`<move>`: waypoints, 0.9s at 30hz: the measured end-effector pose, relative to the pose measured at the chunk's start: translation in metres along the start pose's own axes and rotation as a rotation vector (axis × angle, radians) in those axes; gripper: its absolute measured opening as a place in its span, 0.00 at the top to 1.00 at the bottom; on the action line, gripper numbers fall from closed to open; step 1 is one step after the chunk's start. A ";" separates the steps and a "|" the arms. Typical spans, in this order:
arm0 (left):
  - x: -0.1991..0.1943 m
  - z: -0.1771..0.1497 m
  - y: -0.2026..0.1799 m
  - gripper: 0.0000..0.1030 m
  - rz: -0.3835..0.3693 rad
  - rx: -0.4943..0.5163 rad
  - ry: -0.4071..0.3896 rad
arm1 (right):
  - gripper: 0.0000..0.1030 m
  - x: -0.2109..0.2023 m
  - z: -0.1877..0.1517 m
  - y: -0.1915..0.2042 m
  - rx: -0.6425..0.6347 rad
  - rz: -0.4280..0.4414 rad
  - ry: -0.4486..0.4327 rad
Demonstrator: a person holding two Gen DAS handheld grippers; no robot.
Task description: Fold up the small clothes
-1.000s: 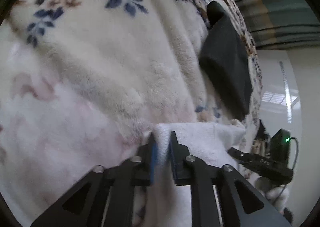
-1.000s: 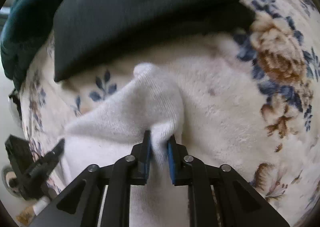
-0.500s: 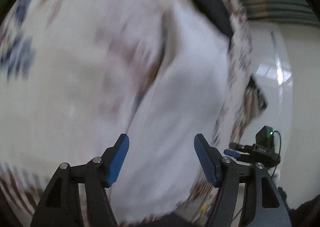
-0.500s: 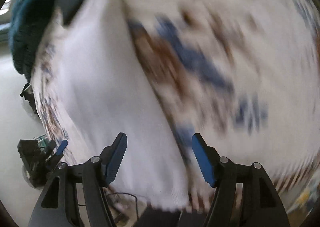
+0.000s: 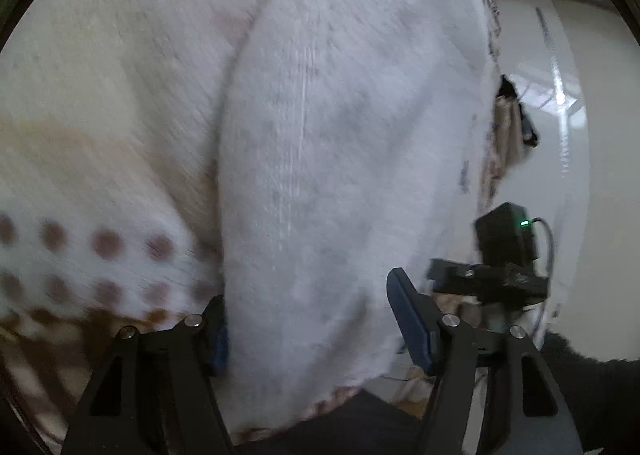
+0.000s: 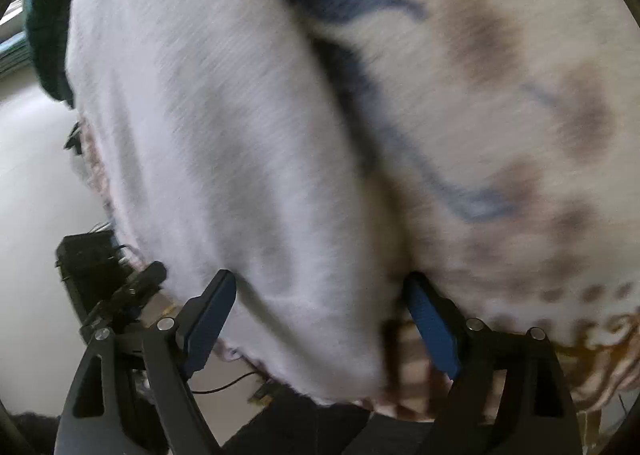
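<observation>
White garment (image 5: 340,159) lies flat at blanket (image 5: 100,115) edge. Left gripper (image 5: 308,327) and right gripper (image 6: 320,319) both spread, holding nothing. Next: regrip hem, fold.

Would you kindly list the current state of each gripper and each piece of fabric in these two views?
left gripper: open, jaws spread either side of the white garment, gripping nothing.
right gripper: open, likewise straddling the garment's near end.
white garment: lying flat as a long strip on the blanket, released.
floral blanket: spread under the garment.
dark green cloth: lying at the far edge, state unclear.
</observation>
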State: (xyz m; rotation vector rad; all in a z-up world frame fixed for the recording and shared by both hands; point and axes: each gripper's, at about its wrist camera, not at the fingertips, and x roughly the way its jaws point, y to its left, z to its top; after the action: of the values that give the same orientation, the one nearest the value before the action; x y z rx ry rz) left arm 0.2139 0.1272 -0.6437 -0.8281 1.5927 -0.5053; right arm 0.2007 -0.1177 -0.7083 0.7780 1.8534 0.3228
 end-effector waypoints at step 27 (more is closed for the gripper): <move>-0.100 0.297 -0.132 0.34 -0.243 -0.124 -0.364 | 0.74 -0.202 0.222 0.190 -0.116 0.282 -0.258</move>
State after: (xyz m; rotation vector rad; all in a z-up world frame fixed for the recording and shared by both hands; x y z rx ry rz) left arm 0.5369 0.1538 -0.5394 -1.1463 1.2037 -0.4021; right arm 0.5173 -0.1341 -0.5486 0.9552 1.4726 0.4817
